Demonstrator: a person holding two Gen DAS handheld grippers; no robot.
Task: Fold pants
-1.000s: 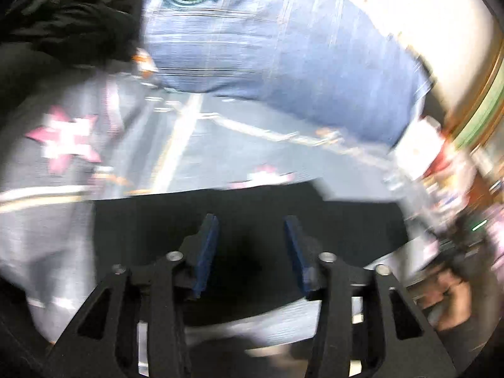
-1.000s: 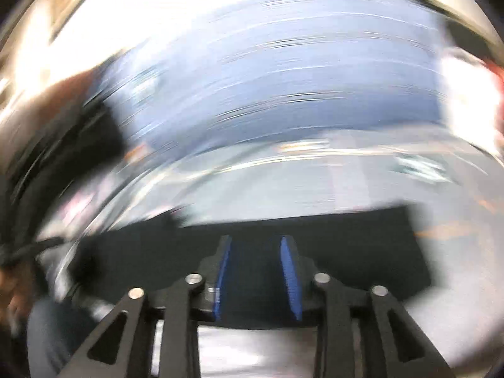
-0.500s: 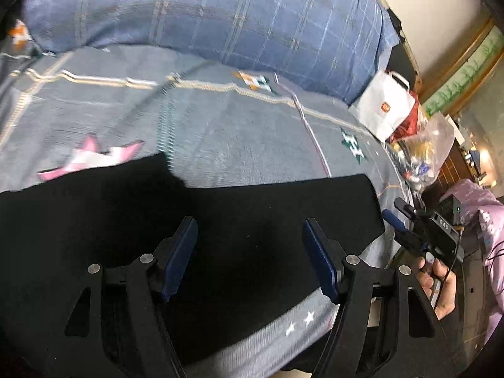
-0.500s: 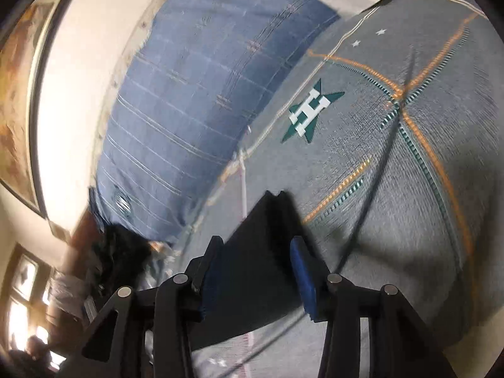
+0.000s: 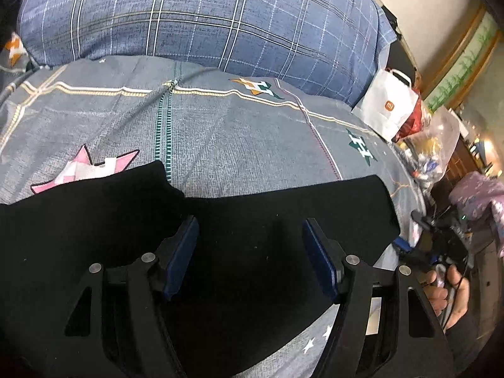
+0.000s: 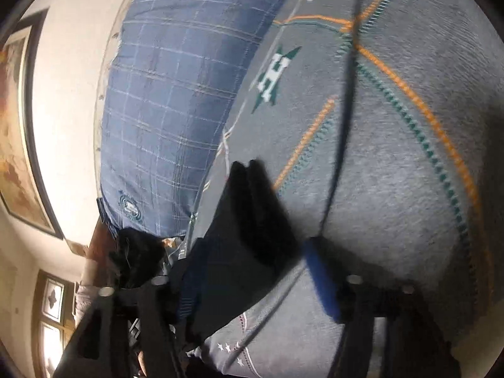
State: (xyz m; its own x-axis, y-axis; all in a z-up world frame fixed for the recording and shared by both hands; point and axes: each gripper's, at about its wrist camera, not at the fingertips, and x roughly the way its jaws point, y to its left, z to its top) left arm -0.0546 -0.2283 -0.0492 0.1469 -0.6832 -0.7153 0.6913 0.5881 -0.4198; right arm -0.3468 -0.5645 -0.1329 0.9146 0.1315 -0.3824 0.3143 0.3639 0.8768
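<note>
The black pants (image 5: 252,220) lie flat across the near part of the grey patterned bedspread (image 5: 236,132). My left gripper (image 5: 250,245) is open, its blue-padded fingers spread wide just above the pants' middle, holding nothing. In the right wrist view the pants (image 6: 249,236) show as a dark folded strip running away from me. My right gripper (image 6: 252,277) is open at the pants' end, with one blue pad (image 6: 321,280) clear of the cloth. The other finger is blurred and partly hidden behind the fabric.
A big blue plaid pillow (image 5: 204,19) lies along the far side of the bed. A white paper bag (image 5: 387,107) and a clear plastic bag (image 5: 431,145) stand at the bed's right end. A dark garment pile (image 6: 135,258) lies by the pillow. A framed picture (image 6: 15,132) hangs on the wall.
Both grippers have opened and let go of the pants, which now lie flat on the bed. The right gripper has swung round and opened wider.
</note>
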